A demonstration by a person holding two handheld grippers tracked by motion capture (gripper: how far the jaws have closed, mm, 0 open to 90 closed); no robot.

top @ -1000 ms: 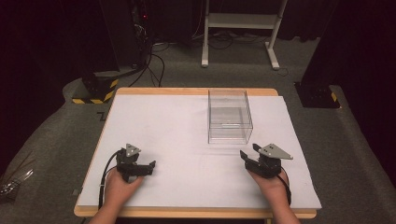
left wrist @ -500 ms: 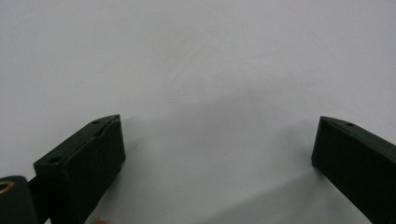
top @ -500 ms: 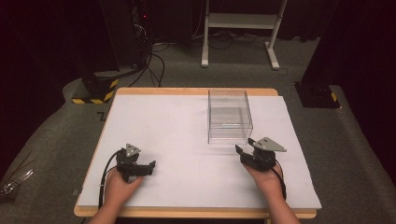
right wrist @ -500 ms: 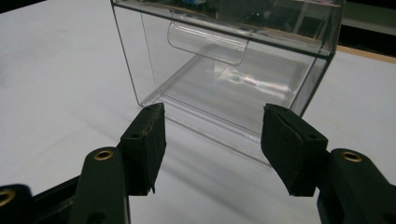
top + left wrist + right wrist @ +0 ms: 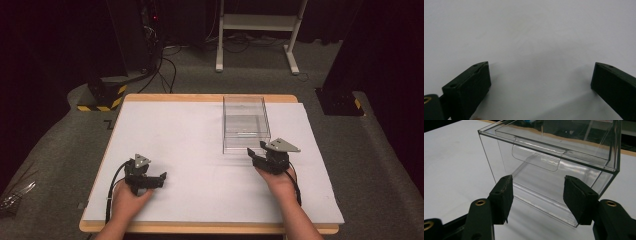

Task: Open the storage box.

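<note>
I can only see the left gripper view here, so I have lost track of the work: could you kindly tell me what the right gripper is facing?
Observer: The right gripper faces a clear plastic drawer box, its jaws open with nothing between them.
Operator: Thank you. Does the box have a handle?
Observer: Yes, a curved clear pull tab sits high on the drawer front, above the jaws in the right gripper view.
Operator: And where is my left gripper on the table?
Observer: The left gripper sits near the front left of the white table top, well apart from the box.
</note>
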